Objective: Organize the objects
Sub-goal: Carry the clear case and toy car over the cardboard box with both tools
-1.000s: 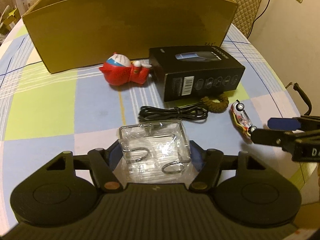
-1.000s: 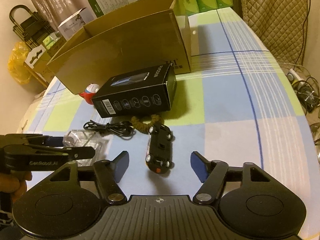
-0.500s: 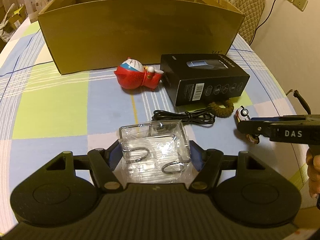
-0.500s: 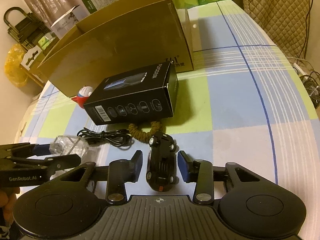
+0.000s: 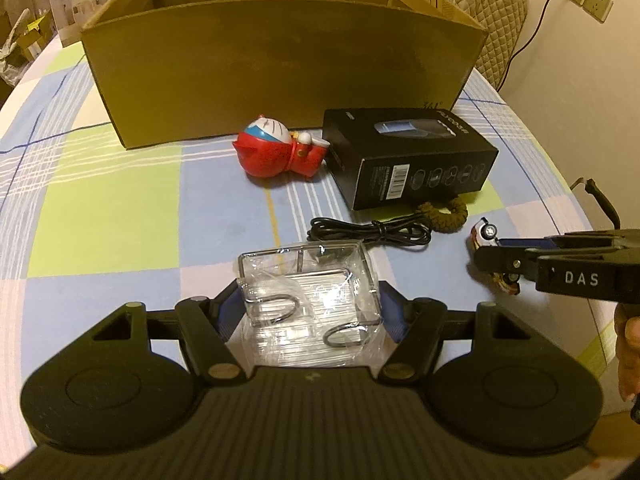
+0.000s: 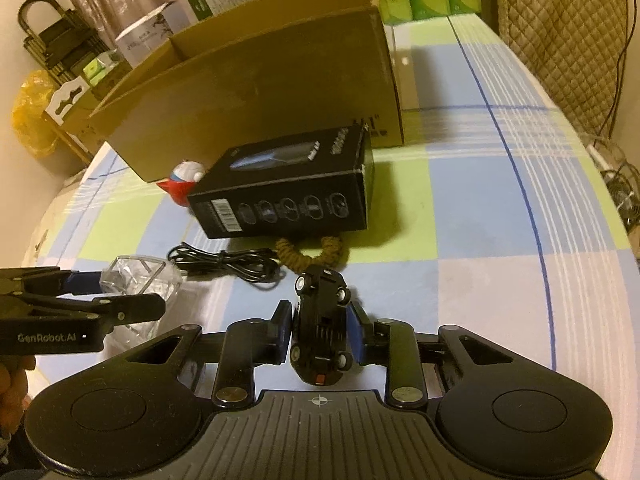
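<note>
Right now each gripper has one thing. The left gripper [image 5: 310, 308] has its two fingers squeezed on the sides of a clear plastic box [image 5: 310, 296] with bent wire hooks inside, near the front of the checked tablecloth [image 5: 104, 216]. The right gripper [image 6: 320, 330] has its fingers pressed on both sides of a small toy car [image 6: 321, 330], which lies belly up with its wheels showing. I cannot tell if either thing is lifted off the cloth yet. The big cardboard box [image 5: 280, 76] stands open at the back of the table, and I think both things should go in there. In between lie a black product box [image 5: 412, 160], a red and white cartoon toy [image 5: 280, 152], a coiled black cable [image 5: 372, 234] and a brown braided loop [image 5: 444, 214]. The clear box looks smooth and thin, so it could slip out or crack if squeezed too hard. The car is round and shiny, so it could twist and pop free. If a gripper goes too low, it could bump the black box or catch the cable and drag it along. The cardboard wall is tall, so a low carry could hit it.
</note>
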